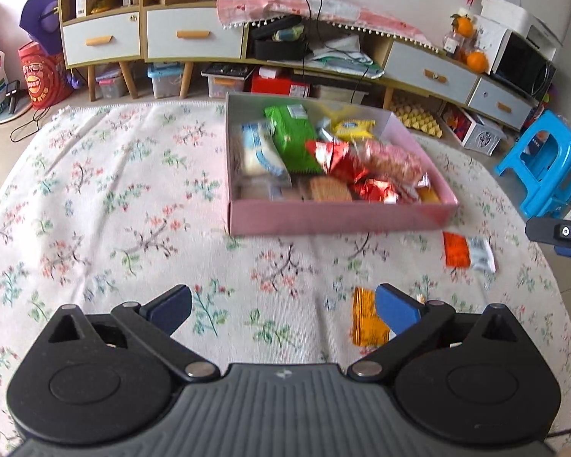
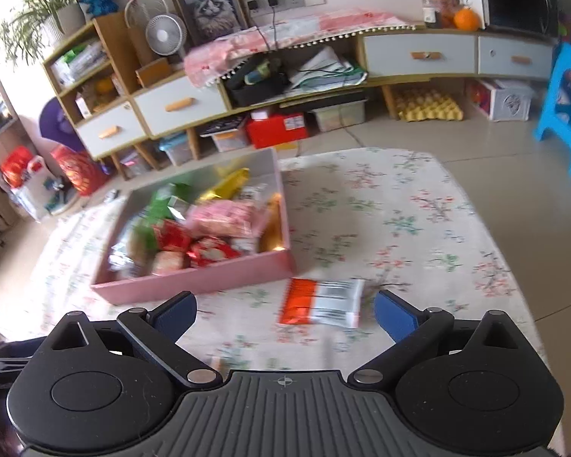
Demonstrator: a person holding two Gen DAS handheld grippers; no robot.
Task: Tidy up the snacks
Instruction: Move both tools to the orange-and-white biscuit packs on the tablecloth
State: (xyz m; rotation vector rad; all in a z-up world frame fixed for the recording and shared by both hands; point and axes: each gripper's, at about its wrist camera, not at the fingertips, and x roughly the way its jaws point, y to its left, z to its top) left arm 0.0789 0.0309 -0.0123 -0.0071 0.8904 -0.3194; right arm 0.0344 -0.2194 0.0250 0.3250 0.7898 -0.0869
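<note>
Peeking beside left tongs point(image 1: 283, 306) only: orange-yellow packet point(image 1: 367, 323).

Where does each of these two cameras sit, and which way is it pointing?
Left wrist view: sits on the left tongs, faces the pink box across the table; its open blue fingers show, an orange packet by the right one.
Right wrist view: sits on the right tongs, open over a red-and-white packet; box to its left.
Both share box, packet, cabinets.
</note>
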